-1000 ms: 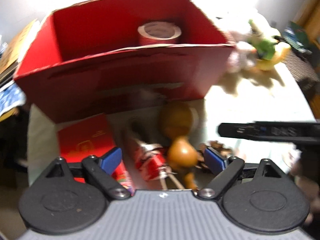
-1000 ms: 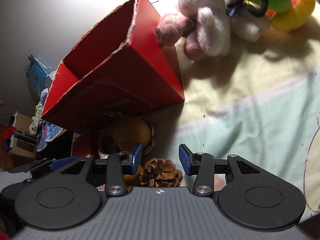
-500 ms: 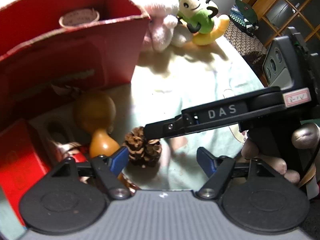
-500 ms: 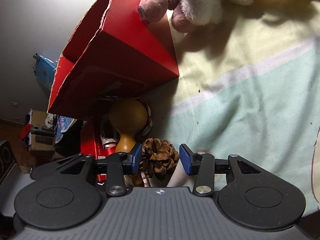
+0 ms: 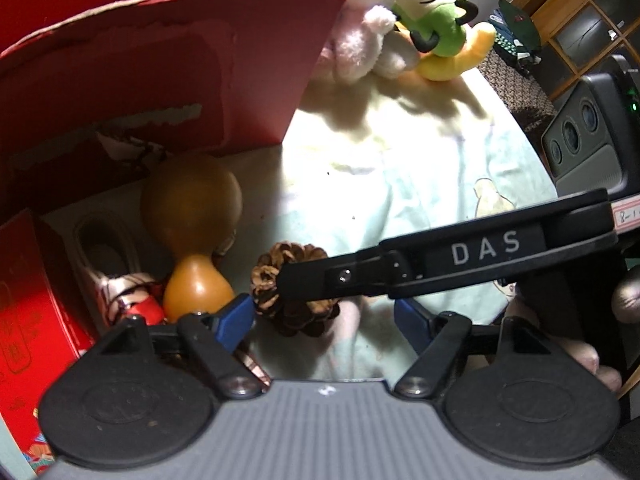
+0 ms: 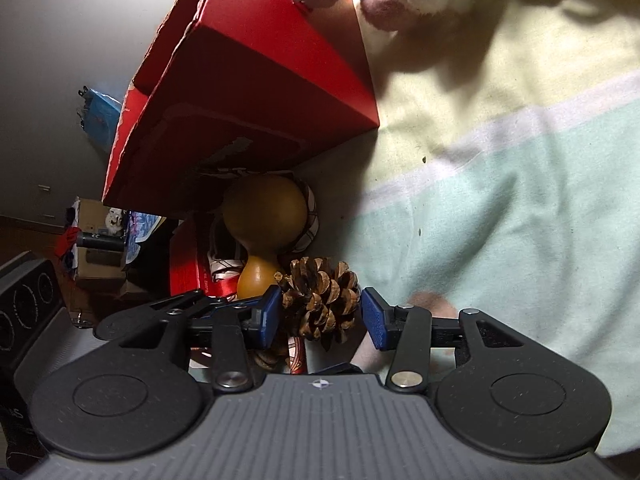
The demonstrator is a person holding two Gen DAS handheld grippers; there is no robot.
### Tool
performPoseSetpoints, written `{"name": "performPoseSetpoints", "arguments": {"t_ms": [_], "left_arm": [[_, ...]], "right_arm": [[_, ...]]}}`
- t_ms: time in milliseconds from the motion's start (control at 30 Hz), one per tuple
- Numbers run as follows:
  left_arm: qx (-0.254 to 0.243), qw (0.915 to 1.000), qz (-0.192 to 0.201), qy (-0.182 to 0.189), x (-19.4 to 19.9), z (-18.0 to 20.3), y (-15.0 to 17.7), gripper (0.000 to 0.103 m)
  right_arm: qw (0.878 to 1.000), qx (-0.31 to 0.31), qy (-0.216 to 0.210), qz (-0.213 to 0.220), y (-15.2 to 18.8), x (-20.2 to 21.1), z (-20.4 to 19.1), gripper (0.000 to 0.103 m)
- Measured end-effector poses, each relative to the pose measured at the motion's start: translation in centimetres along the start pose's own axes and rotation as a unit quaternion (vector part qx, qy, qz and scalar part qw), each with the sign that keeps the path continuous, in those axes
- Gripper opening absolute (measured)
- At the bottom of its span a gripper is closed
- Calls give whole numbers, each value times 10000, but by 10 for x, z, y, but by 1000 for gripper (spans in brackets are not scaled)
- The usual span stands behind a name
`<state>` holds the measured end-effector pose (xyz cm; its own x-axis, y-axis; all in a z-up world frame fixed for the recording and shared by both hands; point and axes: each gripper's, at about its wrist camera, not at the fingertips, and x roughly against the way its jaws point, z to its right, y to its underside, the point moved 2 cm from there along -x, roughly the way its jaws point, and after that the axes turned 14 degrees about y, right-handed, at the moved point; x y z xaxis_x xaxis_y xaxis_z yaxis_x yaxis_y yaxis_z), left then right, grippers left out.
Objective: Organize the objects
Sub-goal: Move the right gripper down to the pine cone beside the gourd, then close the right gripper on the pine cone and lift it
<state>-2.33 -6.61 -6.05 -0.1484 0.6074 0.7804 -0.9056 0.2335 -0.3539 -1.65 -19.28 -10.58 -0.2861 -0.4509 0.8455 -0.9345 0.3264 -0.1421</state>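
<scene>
Brown pine cone (image 6: 320, 302), lying on the pale green cloth (image 6: 520, 200) at 6 o'clock from the red cardboard box (image 6: 256, 92), sits between the right gripper's (image 6: 318, 316) parted blue pads, unclamped, so boxing remains; left gripper (image 5: 324, 320) gapes wide.

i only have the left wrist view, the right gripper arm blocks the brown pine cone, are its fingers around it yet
Observer: Yes. The right wrist view shows the brown pine cone between the right gripper and its blue pads, jaws open, a gap showing beside the right-hand pad.
Operator: anything close on the cone's other side
Observer: The tan gourd lies just left of the cone, its small bulb by the left pad.
Operator: and past the big red cardboard box
Observer: Left of the red cardboard box, clutter shows off the bedding: a blue packet and a brown carton.
</scene>
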Motion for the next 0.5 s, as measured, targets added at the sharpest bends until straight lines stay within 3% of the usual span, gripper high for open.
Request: {"name": "performPoseSetpoints", "arguments": {"t_ms": [300, 500], "left_arm": [[-42, 10000, 20, 51, -2, 0, -4, 78], [-334, 9994, 79, -18, 1, 12, -9, 74]], "right_arm": [[9995, 267, 108, 127, 2, 9, -3, 45], [9991, 319, 83, 256, 3, 23, -8, 45]]}}
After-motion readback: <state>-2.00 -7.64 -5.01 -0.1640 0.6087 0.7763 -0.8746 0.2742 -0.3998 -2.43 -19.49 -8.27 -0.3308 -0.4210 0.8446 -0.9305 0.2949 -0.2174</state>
